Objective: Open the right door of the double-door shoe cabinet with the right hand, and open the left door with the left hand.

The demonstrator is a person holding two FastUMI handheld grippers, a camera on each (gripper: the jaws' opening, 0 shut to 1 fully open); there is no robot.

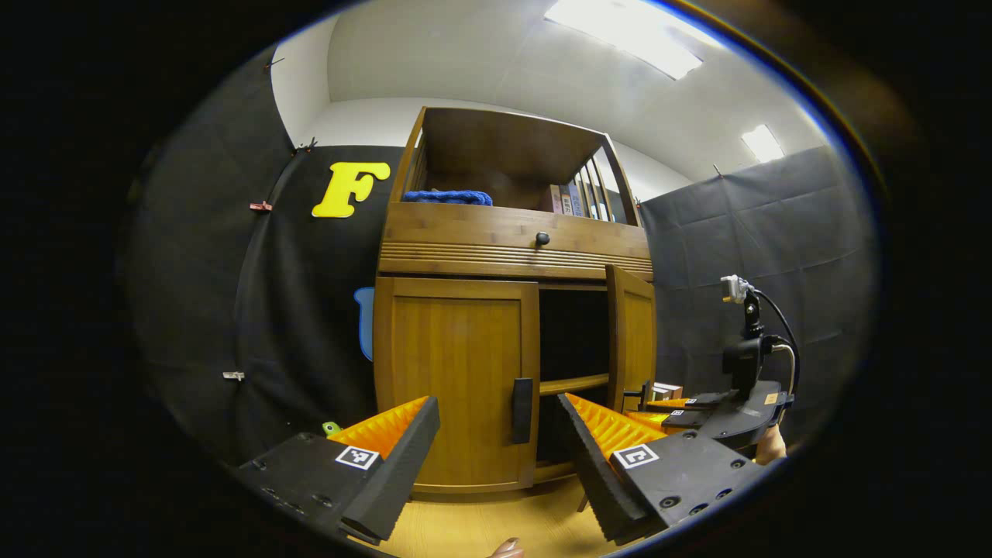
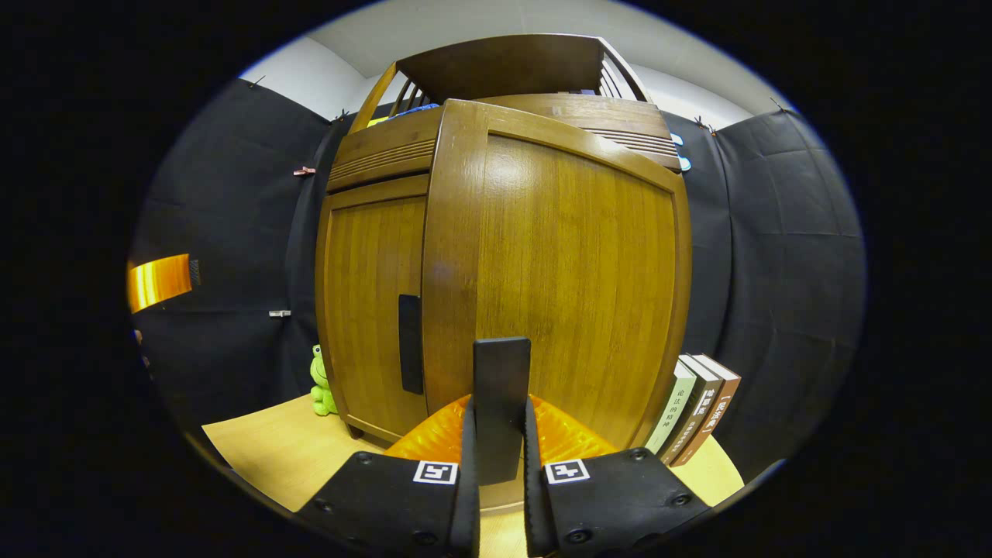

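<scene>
The wooden shoe cabinet (image 1: 511, 232) stands on a light wood floor. Its left door (image 1: 457, 372) is closed, with a dark upright handle (image 1: 522, 409) at its inner edge. My left gripper (image 1: 496, 465) is open a little in front of that handle, which sits between the spread fingers but apart from them. The right door (image 2: 573, 287) is swung outward, and my right gripper (image 2: 501, 434) is shut on its dark handle (image 2: 501, 380). In the left gripper view the right door (image 1: 632, 337) stands ajar with the right gripper (image 1: 697, 411) at its edge.
A green frog toy (image 2: 319, 380) sits on the floor left of the cabinet. Three books (image 2: 694, 418) lean at its right side. A drawer with a round knob (image 1: 542, 239) lies above the doors, and a blue cloth (image 1: 447, 198) and books rest on the top shelf.
</scene>
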